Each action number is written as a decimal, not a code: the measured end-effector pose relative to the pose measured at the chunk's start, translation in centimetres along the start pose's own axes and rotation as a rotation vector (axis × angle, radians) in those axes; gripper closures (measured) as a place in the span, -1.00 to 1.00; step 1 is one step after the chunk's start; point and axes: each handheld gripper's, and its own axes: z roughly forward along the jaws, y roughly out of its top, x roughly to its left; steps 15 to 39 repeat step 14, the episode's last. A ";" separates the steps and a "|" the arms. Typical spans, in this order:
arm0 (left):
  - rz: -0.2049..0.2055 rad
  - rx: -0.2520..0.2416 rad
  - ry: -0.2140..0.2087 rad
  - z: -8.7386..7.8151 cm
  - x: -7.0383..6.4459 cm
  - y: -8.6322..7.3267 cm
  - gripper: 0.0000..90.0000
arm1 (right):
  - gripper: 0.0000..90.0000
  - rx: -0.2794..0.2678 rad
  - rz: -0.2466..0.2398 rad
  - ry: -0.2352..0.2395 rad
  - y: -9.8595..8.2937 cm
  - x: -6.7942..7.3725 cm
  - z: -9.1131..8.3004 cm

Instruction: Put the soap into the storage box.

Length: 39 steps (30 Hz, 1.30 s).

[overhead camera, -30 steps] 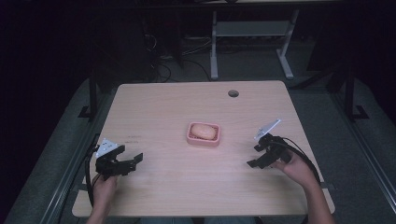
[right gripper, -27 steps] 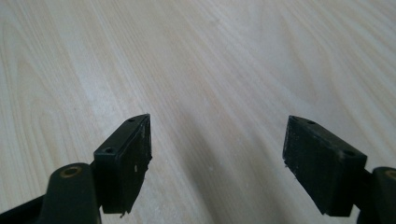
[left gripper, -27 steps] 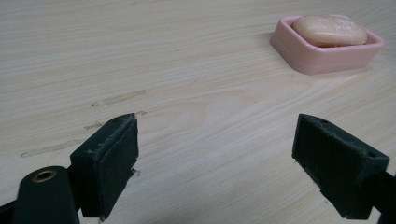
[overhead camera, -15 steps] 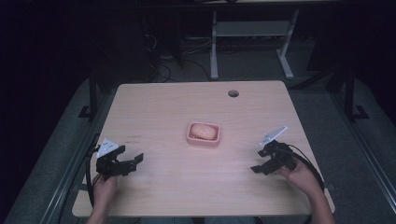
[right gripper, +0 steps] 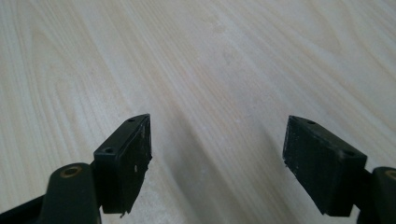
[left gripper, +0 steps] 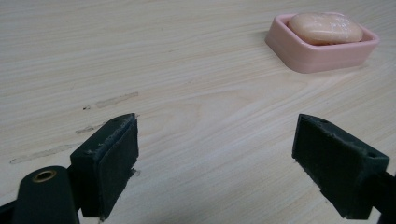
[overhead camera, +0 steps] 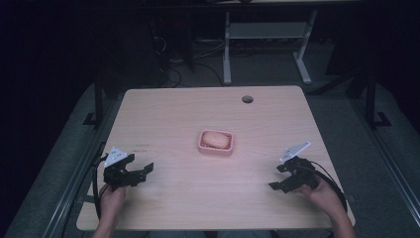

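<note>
A pink soap dish (overhead camera: 203, 147) with a pale peach soap bar (overhead camera: 216, 140) in it sits at the middle of the light wooden table (overhead camera: 188, 114). In the left gripper view the dish (left gripper: 299, 55) and its soap (left gripper: 325, 28) lie far off at the upper right. My left gripper (overhead camera: 140, 172) is held near the table's front left, open, nothing between its jaws (left gripper: 215, 163). My right gripper (overhead camera: 276, 177) is at the front right, open and empty, its jaws (right gripper: 217, 163) over bare wood.
A round cable hole (overhead camera: 247, 99) sits near the table's far edge. Faint scuff marks (left gripper: 112, 100) streak the wood ahead of the left gripper. Dark floor, cables and a white table frame (overhead camera: 267, 34) lie beyond the table.
My right gripper has drawn back toward the front right edge and a little outward. The left gripper has stayed where it was.
</note>
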 end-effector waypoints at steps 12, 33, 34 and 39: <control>0.012 0.005 -0.005 0.1 -0.2 0.0 -0.68 | -0.48 -0.033 0.035 -0.012 -1.8 0.8 -0.5; 0.013 0.004 -0.007 0.1 -0.2 0.0 -0.68 | -0.48 -0.032 0.033 -0.016 -1.9 0.9 -0.6; 0.013 0.004 -0.007 0.1 -0.2 0.0 -0.68 | -0.48 -0.032 0.033 -0.016 -1.9 0.9 -0.6; 0.013 0.004 -0.007 0.1 -0.2 0.0 -0.68 | -0.48 -0.032 0.033 -0.016 -1.9 0.9 -0.6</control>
